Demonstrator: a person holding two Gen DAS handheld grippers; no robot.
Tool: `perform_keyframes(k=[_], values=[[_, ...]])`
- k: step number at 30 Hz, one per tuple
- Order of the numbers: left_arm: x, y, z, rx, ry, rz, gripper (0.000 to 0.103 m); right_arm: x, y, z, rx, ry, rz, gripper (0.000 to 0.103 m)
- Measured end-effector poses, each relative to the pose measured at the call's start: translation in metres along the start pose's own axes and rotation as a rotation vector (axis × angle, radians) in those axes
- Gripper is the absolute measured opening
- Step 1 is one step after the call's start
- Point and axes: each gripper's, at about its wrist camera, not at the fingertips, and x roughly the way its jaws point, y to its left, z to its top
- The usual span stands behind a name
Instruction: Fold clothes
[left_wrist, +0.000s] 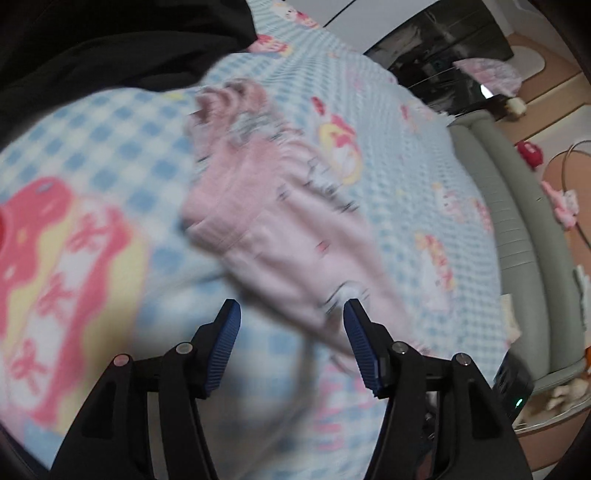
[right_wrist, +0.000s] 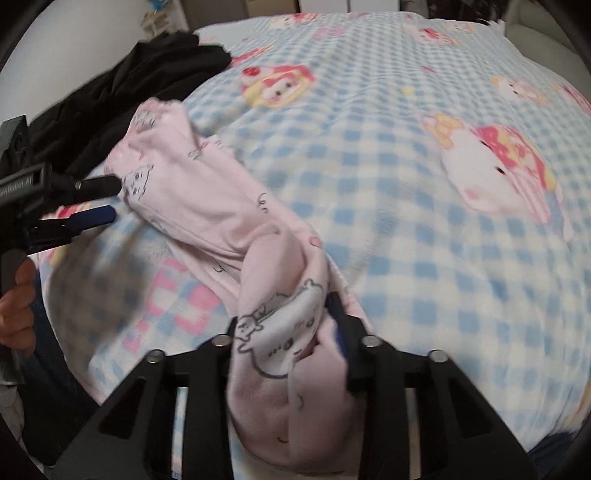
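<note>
Right gripper (right_wrist: 291, 332) clamped on the pale pink printed fleece garment (right_wrist: 207, 206); left gripper (left_wrist: 291, 314), at nine o'clock, fingers apart, empty, over the blue checked cartoon blanket (right_wrist: 388, 177).

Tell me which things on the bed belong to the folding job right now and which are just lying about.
In the job:
- pink garment, one end bunched between the right gripper's fingers
- left gripper, open beside it
- checked blanket, the work surface

Lying about:
- black clothing at the blanket's edge
- small pink items on the floor
</note>
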Motion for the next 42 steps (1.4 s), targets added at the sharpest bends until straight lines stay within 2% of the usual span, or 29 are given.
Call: perform_keyframes(k=[1, 2, 4, 6, 10, 13, 14, 15, 17, 18, 20, 22, 23, 26, 28, 30, 32, 34, 35, 36, 38, 40, 42], values=[[0.003, -0.002, 0.005, -0.002, -0.006, -0.009, 0.058, -0.004, -0.002, 0.0, 0.005, -0.01, -0.005, 0.022], [0.006, -0.007, 0.008, 0.01, -0.011, 0.015, 0.055, -0.008, -0.003, 0.0, 0.008, -0.023, -0.017, 0.02], [0.013, -0.017, 0.013, 0.036, -0.021, 0.07, 0.009, -0.019, -0.006, 0.003, -0.006, -0.062, -0.093, 0.018], [0.021, -0.032, 0.01, 0.077, 0.024, 0.118, 0.008, -0.029, -0.016, 0.004, 0.003, -0.091, -0.137, 0.017], [0.02, -0.06, -0.019, 0.157, 0.062, 0.059, 0.006, -0.05, -0.043, 0.002, 0.039, -0.133, -0.245, 0.017], [0.028, -0.088, -0.054, 0.226, 0.148, -0.022, 0.006, -0.064, -0.064, 0.01, 0.053, -0.168, -0.391, 0.018], [0.031, -0.095, -0.065, 0.261, 0.171, -0.027, 0.007, -0.066, -0.069, 0.013, 0.053, -0.16, -0.419, 0.019], [0.034, -0.103, -0.076, 0.296, 0.193, -0.028, 0.007, -0.064, -0.068, 0.016, 0.03, -0.12, -0.394, 0.019], [0.038, -0.111, -0.095, 0.353, 0.224, 0.035, 0.008, -0.062, -0.064, 0.021, -0.019, -0.052, -0.346, 0.02], [0.038, -0.108, -0.098, 0.356, 0.241, 0.034, 0.009, -0.069, -0.054, 0.018, -0.054, -0.073, -0.325, 0.021], [0.032, -0.096, -0.099, 0.31, 0.275, -0.017, 0.013, -0.086, -0.04, 0.013, -0.081, -0.123, -0.311, 0.026], [0.019, -0.08, -0.098, 0.285, 0.256, -0.031, 0.026, -0.103, -0.034, 0.01, -0.052, -0.175, -0.296, 0.032], [0.012, -0.072, -0.098, 0.273, 0.245, -0.036, 0.028, -0.111, -0.032, 0.01, -0.027, -0.196, -0.28, 0.038], [-0.009, -0.051, -0.091, 0.223, 0.165, -0.037, 0.028, -0.123, -0.025, 0.014, 0.032, -0.254, -0.272, 0.045], [-0.02, -0.036, -0.081, 0.149, 0.085, -0.002, 0.028, -0.126, -0.017, 0.018, 0.044, -0.287, -0.259, 0.048], [-0.016, -0.022, -0.068, 0.078, 0.069, 0.0, 0.028, -0.126, -0.01, 0.022, 0.051, -0.302, -0.262, 0.051], [-0.003, -0.017, -0.063, 0.044, 0.11, -0.028, 0.031, -0.127, -0.008, 0.026, 0.055, -0.297, -0.262, 0.051], [0.011, -0.017, -0.06, 0.035, 0.144, -0.049, 0.049, -0.129, -0.011, 0.029, 0.051, -0.283, -0.228, 0.055], [0.018, -0.02, -0.06, 0.045, 0.156, -0.056, 0.049, -0.129, -0.012, 0.029, 0.04, -0.261, -0.221, 0.063], [0.027, -0.027, -0.062, 0.065, 0.166, -0.058, 0.049, -0.128, -0.015, 0.03, 0.02, -0.236, -0.255, 0.065], [0.036, -0.036, -0.065, 0.082, 0.18, -0.024, 0.04, -0.125, -0.025, 0.028, -0.013, -0.225, -0.41, 0.067], [0.041, -0.045, -0.067, 0.091, 0.183, 0.033, 0.033, -0.121, -0.043, 0.025, 0.02, -0.178, -0.484, 0.065], [0.036, -0.052, -0.076, 0.113, 0.145, 0.05, 0.029, -0.128, -0.05, 0.019, 0.132, -0.194, -0.327, 0.064]])
